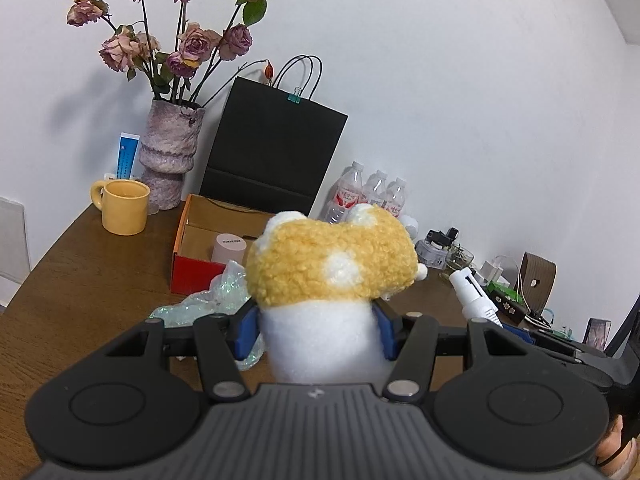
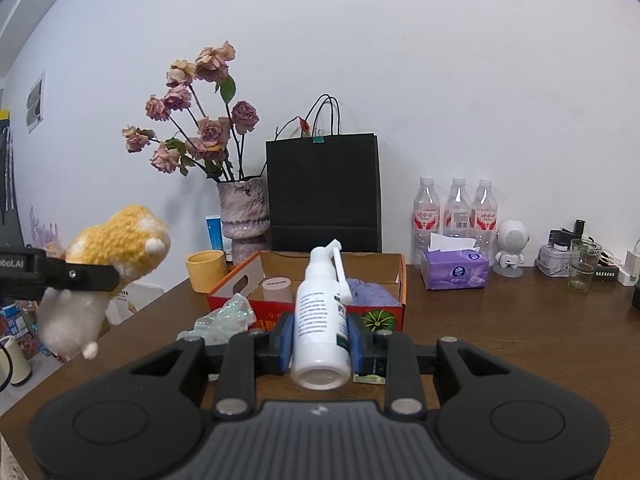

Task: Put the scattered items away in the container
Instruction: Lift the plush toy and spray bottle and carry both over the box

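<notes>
My left gripper [image 1: 318, 330] is shut on a yellow and white plush toy [image 1: 332, 264], held above the table; the same plush toy [image 2: 116, 248] hangs at the left of the right wrist view. My right gripper [image 2: 322, 338] is shut on a white spray bottle [image 2: 320, 320], nozzle pointing away; the spray bottle [image 1: 474, 294] also shows at the right of the left wrist view. The open cardboard box [image 2: 384, 312] with red-orange sides stands ahead, holding a pale cylinder [image 2: 276, 289] and a purple cloth [image 2: 370, 292]. A crumpled iridescent wrapper [image 2: 224, 320] lies in front of the box [image 1: 192, 272].
Behind the box stand a black paper bag [image 2: 324, 196], a vase of dried roses [image 2: 242, 216] and a yellow mug [image 2: 206, 270]. Right of it are a purple tissue pack [image 2: 456, 268], three water bottles [image 2: 456, 212], a small white figure [image 2: 510, 248] and a glass [image 2: 582, 266].
</notes>
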